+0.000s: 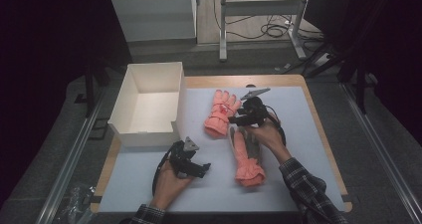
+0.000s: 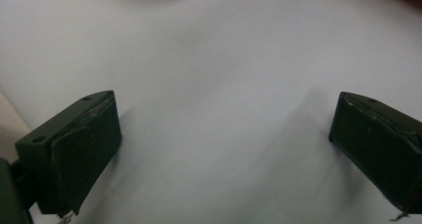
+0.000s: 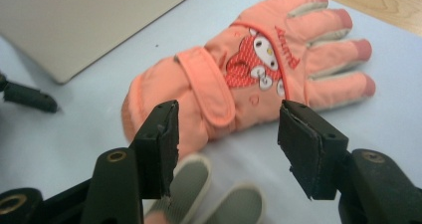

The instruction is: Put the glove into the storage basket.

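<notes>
Right gripper (image 1: pixel 238 118): jaws spread wide, holding nothing. It hovers over the fingertips of the near glove (image 1: pixel 246 157), whose grey-tipped fingers (image 3: pixel 191 181) show just under the jaws. The far glove (image 3: pixel 249 79) lies just beyond the jaws, strap side up, apart from both pads.

Left gripper (image 1: pixel 201 168): jaws spread wide, empty, low over the bare mat (image 2: pixel 209 84). The near glove lies to its right, the box (image 1: pixel 149 104) beyond it.

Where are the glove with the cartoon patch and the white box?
glove with the cartoon patch (image 3: pixel 249 64), right gripper view, on the patch.
white box (image 1: pixel 149 112), high view, on its bare floor.
</notes>
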Demonstrator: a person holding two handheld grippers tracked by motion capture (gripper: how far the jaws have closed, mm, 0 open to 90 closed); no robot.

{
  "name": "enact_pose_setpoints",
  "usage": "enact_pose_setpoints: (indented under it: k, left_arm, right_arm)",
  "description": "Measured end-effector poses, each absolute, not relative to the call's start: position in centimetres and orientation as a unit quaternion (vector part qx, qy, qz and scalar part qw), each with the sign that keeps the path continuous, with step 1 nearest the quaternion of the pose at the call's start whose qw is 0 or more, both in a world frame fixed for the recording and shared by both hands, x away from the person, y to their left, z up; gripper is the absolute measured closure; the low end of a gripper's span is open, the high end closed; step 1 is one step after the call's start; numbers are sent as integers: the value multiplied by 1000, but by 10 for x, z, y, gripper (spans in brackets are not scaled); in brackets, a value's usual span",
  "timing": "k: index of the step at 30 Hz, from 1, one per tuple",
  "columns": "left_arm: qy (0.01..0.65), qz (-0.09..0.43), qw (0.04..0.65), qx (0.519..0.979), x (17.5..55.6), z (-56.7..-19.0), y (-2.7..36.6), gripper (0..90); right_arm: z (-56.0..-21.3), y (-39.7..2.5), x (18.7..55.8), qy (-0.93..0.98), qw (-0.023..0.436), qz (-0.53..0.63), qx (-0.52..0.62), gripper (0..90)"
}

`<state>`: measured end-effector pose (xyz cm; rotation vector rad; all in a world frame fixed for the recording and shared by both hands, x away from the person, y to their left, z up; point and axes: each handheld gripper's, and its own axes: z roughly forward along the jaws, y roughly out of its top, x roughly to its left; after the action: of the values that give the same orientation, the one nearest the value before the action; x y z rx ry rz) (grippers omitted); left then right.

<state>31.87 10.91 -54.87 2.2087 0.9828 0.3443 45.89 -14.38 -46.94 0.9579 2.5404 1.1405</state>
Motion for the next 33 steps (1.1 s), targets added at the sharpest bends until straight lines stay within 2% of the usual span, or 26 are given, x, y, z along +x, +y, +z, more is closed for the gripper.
enact_pose_setpoints:
  k: [13,18,25,29,33]
  left_arm:
    - [380,132,344,849,319,-549,109,0]
    - [379,132,343,849,319,-549,109,0]
    - [380,131,344,849,319,-549,109,0]
    - [379,132,344,849,319,-549,109,0]
    - [379,132,344,849,319,-549,109,0]
  right_arm:
    - [-478,-123,495,848,111,371,363,412]
    - [-483,-117,506,846,115,366,371,338]
    - [-493,-105,519,856,124,337,373,301]
    - [-500,-100,525,864,114,318,374,317]
    - [-504,-101,528,868,101,311,374,398]
